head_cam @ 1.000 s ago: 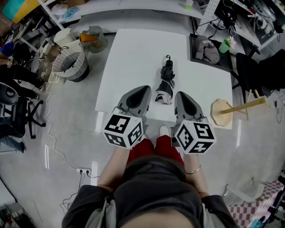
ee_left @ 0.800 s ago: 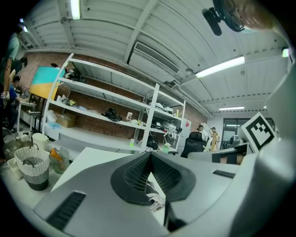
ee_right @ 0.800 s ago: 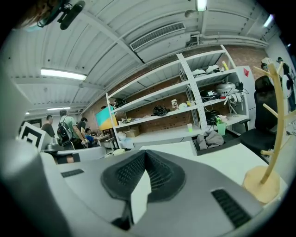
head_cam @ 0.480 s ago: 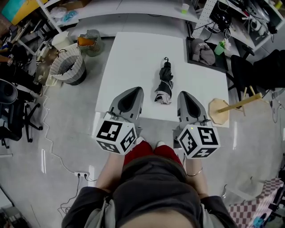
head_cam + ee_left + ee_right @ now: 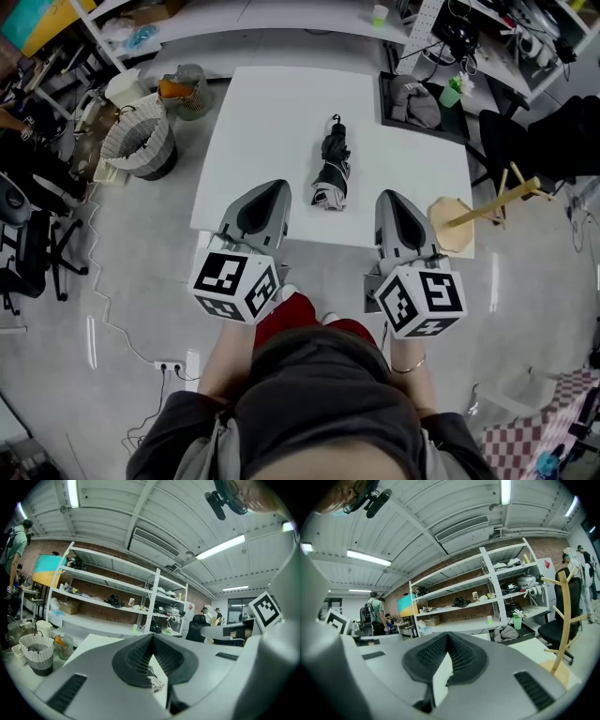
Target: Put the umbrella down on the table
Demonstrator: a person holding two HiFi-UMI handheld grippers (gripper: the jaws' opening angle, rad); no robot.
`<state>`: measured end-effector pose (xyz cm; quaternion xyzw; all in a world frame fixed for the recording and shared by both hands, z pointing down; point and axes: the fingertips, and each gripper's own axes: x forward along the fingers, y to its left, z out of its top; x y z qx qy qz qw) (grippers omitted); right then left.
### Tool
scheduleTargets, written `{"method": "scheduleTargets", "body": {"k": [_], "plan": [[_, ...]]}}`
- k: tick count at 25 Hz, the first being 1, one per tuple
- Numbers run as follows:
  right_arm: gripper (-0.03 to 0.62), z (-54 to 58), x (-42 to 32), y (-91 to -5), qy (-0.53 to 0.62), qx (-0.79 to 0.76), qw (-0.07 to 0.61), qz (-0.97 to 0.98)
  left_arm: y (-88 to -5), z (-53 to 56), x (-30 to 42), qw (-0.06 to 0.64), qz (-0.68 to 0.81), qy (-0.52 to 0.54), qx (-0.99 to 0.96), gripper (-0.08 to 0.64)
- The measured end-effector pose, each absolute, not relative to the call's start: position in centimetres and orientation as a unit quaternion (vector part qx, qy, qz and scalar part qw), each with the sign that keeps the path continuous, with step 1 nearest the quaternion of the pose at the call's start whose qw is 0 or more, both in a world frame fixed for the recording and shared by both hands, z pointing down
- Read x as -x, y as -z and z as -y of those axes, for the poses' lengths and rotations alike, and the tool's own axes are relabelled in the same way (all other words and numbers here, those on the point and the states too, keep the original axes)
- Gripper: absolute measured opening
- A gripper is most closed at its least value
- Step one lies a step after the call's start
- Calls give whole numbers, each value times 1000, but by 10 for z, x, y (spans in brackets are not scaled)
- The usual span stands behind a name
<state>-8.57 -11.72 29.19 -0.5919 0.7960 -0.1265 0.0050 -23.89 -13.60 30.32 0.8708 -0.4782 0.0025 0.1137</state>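
Head view: looking steeply down on a white square table (image 5: 281, 103) with a folded black umbrella with white-patterned trim (image 5: 330, 169) lying flat on it, roughly mid-table, loop end far, ruffled trim end toward the near edge. Flanked by the left gripper (image 5: 273, 187) on its left and the right gripper (image 5: 391, 199) on its right, both by the table's near edge, pointing far, well clear of the umbrella.

Over in the left gripper view: clenched, dark ribbed pads (image 5: 136, 658) meeting at the tips, nothing pinched. Looks like a sliver of the umbrella's trim peeking through the gap lower down, though too small to swear by.

Same deal in the right gripper view: tips together, empty.

Around the table: a white woven basket (image 5: 141, 145) on the floor at left, a pale wooden coat stand with a flat base (image 5: 452, 225) at right, a crumpled grey cloth (image 5: 412, 101) past the far right corner.
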Motion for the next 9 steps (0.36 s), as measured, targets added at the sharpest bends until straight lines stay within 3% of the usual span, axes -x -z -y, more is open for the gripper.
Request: {"method": "scheduleTargets", "body": {"k": [9], "plan": [[18, 74, 59, -295, 130, 578, 10, -806, -301, 92, 215, 101, 498, -12, -861, 12]]}}
